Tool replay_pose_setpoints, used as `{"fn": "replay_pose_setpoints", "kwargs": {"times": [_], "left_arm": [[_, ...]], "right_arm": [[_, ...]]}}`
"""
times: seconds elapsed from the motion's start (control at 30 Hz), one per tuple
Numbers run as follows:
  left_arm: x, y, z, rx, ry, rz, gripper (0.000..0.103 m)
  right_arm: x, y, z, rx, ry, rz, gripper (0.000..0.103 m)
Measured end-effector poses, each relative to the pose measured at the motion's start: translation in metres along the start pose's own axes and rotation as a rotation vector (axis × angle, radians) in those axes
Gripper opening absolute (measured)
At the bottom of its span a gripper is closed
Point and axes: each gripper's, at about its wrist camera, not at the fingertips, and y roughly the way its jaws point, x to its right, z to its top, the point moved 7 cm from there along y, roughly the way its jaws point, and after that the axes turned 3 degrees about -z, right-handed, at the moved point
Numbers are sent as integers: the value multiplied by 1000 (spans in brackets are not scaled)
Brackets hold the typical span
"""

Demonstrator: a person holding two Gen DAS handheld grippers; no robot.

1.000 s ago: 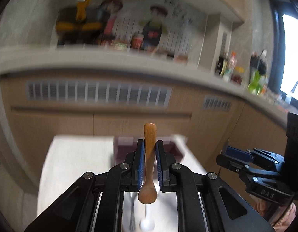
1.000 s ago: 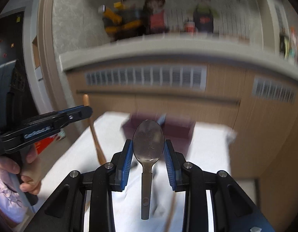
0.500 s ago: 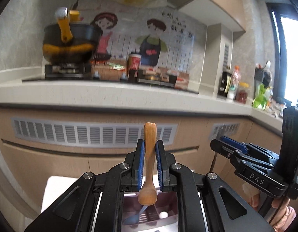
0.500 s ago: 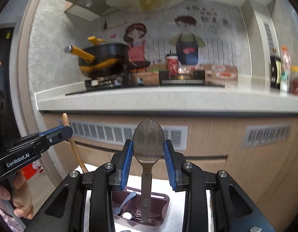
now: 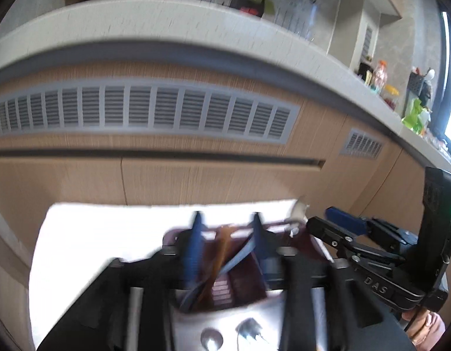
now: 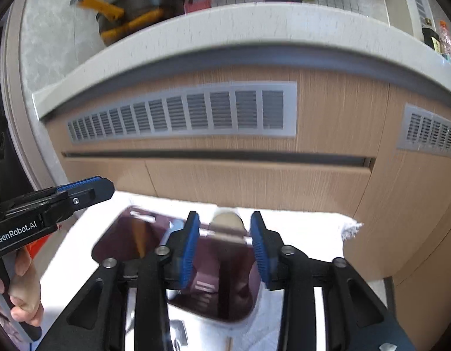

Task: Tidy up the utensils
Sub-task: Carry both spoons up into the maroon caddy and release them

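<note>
Left wrist view
Left tool: jaws spreading apart; the wooden spoon sits between the blue pads, seemingly no longer pinched, though blur leaves this unsure.
Wooden spoon: leans upright between the pads, its lower end down in the maroon caddy right under the tool tips, probably released so it stands with the others.
Blue utensil: leans in the same caddy, just right of the wooden spoon.
Caddy: stands on the white-covered surface, directly ahead of and below the tool.
Right tool: to the right, tips over the caddy's right edge.
Writing: "DAS" on the right tool's body.

Right wrist view
Right tool: jaws widening; the metal spoon hangs between the pads with gaps either side, not squeezed.
Metal spoon: bowl up, handle down into the caddy beneath the tool, likely dropped handle-first for storage.
Left tool: off to the left, held by a hand, above the caddy's left end.
Writing: "GenRobot.AI" on the left tool.
</note>
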Motion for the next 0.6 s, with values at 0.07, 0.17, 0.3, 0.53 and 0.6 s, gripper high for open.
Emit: {"fn": "replay_pose_setpoints", "kwargs": {"times": [0.07, 0.17, 0.3, 0.53, 0.6], "left_arm": [[-2, -5, -9, -3, 10, 15, 57], [-4, -16, -21, -26, 25, 27, 67], [-8, -27, -50, -102, 54, 83, 80], [-18, -44, -120, -245, 49, 125, 87], [-22, -50, -135, -261, 33, 142, 89]], "right_arm": [[0, -7, -7, 1, -4, -13, 52], [5, -23, -14, 21, -10, -45, 68], [7, -55, -26, 57, -32, -90, 93], [-13, -91, -75, -31, -214, -156, 103], [-19, -93, -98, -100, -247, -155, 103]]}}
